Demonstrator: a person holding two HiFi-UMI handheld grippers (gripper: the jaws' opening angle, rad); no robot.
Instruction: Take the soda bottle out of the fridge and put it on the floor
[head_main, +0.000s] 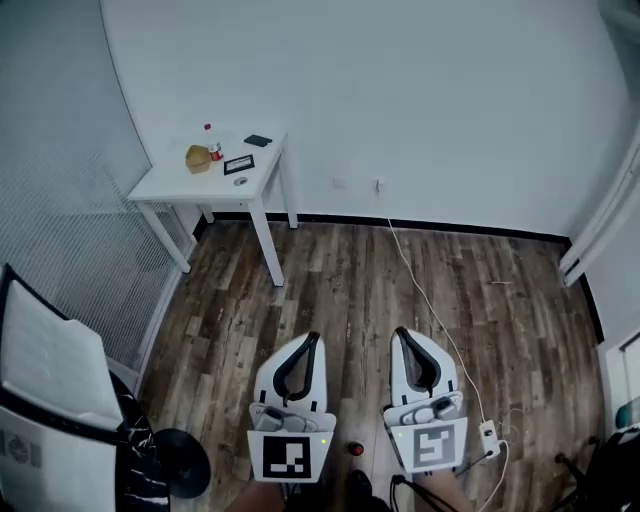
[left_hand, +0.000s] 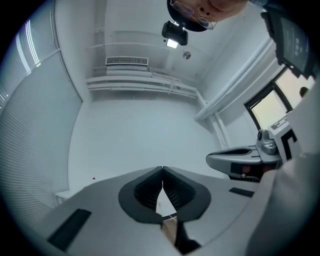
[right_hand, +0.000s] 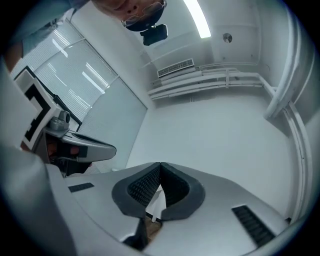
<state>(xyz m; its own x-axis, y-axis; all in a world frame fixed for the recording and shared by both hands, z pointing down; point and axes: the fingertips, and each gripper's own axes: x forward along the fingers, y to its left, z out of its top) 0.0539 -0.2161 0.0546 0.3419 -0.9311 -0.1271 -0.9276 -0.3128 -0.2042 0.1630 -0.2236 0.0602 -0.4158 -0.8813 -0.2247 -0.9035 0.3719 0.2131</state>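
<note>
With the white left gripper and white right gripper both closed on nothing and no fridge in view, the only candidate, a small red-capped bottle upright on the white table well ahead, looks light and slick, best pinched mid-body.

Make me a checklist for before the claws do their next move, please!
1. Left claw shut and empty: ok, nothing sits between its jaws.
2. Right claw shut and empty: ok, same there.
3. Fridge found: not ok, no view shows one.
4. Soda bottle found: cannot tell. A small red-capped bottle stands on the white table, too small to read.
5. Safe path: not ok, a white cable trails across the wood floor ahead of the right claw.
</note>
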